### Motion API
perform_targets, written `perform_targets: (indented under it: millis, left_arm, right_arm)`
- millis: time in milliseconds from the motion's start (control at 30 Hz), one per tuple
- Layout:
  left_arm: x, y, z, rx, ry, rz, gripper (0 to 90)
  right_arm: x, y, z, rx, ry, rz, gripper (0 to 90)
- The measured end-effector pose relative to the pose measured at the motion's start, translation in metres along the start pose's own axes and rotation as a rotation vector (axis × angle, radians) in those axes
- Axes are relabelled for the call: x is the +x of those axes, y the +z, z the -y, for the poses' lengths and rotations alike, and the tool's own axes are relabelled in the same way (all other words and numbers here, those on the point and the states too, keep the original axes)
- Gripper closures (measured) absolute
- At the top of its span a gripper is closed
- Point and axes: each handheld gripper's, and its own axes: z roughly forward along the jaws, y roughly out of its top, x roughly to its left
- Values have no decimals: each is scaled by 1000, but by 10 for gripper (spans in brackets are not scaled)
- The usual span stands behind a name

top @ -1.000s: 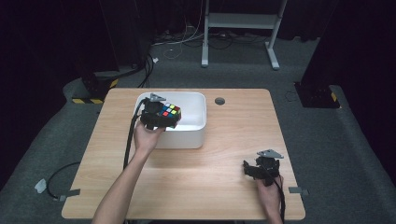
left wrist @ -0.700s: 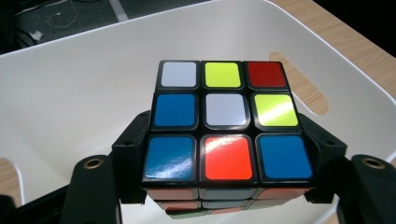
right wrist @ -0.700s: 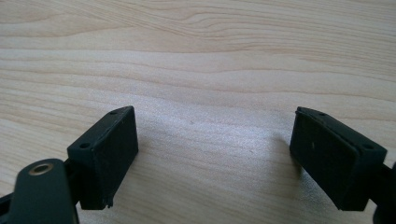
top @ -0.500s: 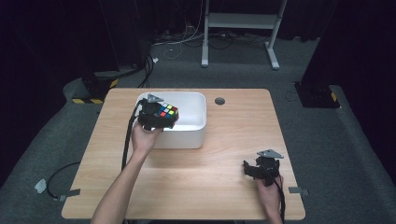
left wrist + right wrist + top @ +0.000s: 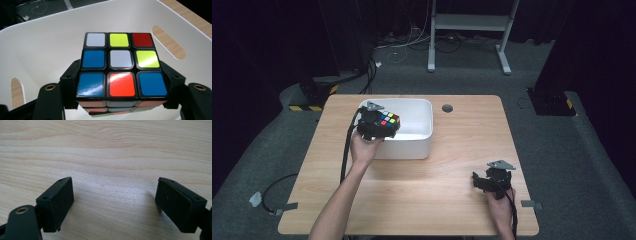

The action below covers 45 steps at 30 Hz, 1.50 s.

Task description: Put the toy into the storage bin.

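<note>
A colour-tiled puzzle cube (image 5: 388, 121) (image 5: 121, 66) hangs over the near left part of a white plastic bin (image 5: 419, 145). My left gripper (image 5: 379, 127) (image 5: 120, 100) is shut on the cube, one black pad pressed on each side. The cube's top face shows white, yellow, red and blue tiles. Beneath it lies the bin's white floor (image 5: 50, 50), bare. My right gripper (image 5: 482, 182) (image 5: 115, 202) rests low over the table at the near right, open, with nothing but bare wood between its jaws.
The bin stands at the back left of the wooden table (image 5: 452, 170), with slot handles (image 5: 168, 45) in its walls. A round grommet hole (image 5: 447, 108) sits right of the bin. A cable (image 5: 346, 155) trails from the left gripper along the forearm.
</note>
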Motion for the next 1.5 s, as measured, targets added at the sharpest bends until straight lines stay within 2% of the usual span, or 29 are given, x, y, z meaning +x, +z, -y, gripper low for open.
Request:
perform_targets:
  millis: [733,1500]
  left_arm:
    - [6,6,5,3,-24,-10,333]
    - [2,16,8,29,-23,0,333]
  right_arm:
    - [0,0,0,0,0,0,151]
    - [0,0,0,0,0,0,151]
